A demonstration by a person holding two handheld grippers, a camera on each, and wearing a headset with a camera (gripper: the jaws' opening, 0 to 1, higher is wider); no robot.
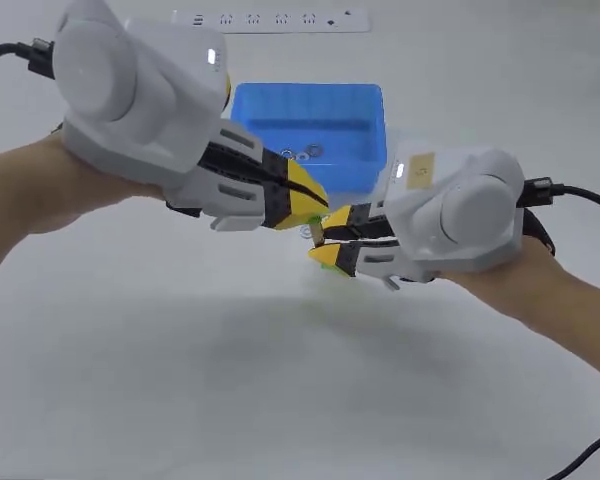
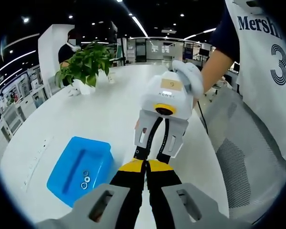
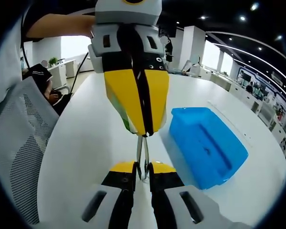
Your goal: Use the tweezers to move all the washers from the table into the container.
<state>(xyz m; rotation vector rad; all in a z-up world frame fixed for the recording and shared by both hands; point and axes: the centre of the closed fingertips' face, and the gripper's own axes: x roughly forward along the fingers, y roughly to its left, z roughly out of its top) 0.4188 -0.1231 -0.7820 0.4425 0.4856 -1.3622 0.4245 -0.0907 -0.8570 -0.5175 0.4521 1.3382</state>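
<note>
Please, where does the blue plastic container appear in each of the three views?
Head view: the blue plastic container sits upper centre.
Left gripper view: container at lower left.
Right gripper view: container right of the silver tweezers.
Shared landmark: long white power strip on the table near the container.

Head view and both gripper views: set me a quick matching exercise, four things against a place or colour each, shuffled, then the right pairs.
Things:
1. container
2. washers
3. tweezers
4. power strip

Matches:
A. runs from the left gripper to the right gripper, between their jaws
B. white, beyond the container's far side
C. blue, open-topped
D. lying inside the container

Pairs: 1-C; 2-D; 3-A; 4-B
</note>
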